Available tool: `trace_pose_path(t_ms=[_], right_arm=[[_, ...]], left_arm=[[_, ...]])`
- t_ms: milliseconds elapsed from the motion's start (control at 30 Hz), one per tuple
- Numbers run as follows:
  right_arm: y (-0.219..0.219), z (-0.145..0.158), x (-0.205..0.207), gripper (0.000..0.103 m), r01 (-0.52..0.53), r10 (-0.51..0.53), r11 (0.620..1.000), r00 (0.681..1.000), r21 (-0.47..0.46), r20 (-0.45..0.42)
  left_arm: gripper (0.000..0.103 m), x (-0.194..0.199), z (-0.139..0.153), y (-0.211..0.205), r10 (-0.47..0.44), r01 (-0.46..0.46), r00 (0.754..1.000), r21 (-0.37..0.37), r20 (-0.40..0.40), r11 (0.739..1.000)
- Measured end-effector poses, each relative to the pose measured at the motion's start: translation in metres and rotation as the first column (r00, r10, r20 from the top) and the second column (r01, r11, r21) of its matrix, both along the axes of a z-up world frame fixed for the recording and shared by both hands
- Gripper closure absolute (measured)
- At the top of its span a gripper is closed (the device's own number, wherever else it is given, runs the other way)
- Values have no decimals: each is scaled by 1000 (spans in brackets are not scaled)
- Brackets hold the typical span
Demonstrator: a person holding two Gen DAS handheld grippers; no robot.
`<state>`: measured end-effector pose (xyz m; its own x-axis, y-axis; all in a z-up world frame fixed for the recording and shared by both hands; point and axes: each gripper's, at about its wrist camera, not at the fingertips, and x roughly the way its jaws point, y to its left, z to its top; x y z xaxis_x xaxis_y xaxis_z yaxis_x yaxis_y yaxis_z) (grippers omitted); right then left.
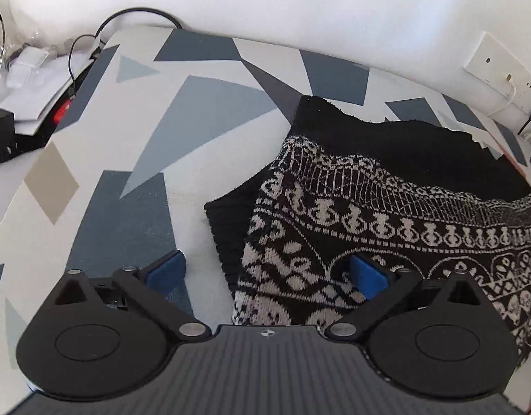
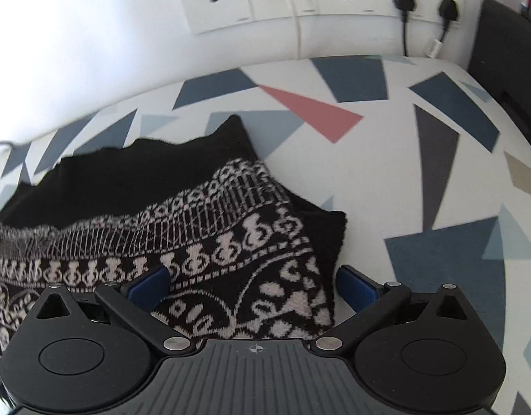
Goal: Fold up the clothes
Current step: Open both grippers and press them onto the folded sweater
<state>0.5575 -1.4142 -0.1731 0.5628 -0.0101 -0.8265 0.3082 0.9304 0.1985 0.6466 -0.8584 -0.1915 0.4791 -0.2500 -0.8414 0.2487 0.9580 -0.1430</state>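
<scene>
Knitwear: the patterned sweater (image 1: 386, 242) looks soft, thick and floppy; best pinched at its folded corners. Both sets of jaws stand wide open, empty.

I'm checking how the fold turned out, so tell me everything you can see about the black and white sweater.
The sweater is a thick knit, black with cream bands of ornament and a plain black section at its far edge. It lies folded in layers on the geometric-print tablecloth, a black layer showing beneath at either side. Both tools stand open over its near corners, gripping nothing.
</scene>
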Motion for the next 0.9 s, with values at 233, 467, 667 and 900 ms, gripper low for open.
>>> trace_pose_path(t_ms=[233,467,667,900], right_arm=[[2,-2,5,1,1,-1,1000,1000,-19,-5],[2,-2,7,1,23,-23,1000,1000,-21,-11],[5,-4,3,1,31,-31,999,999,-43,13],[7,-5,3,1,32,-32,998,999,-53,14]], left_arm=[[0,2,0,0,7,-7,1000,6,1,1000],[0,2,1,-4,45,-44,999,25,-18,999],[0,-2,0,-2,51,-51,999,15,1,999],[0,-6,0,-2,61,-61,998,10,20,998]])
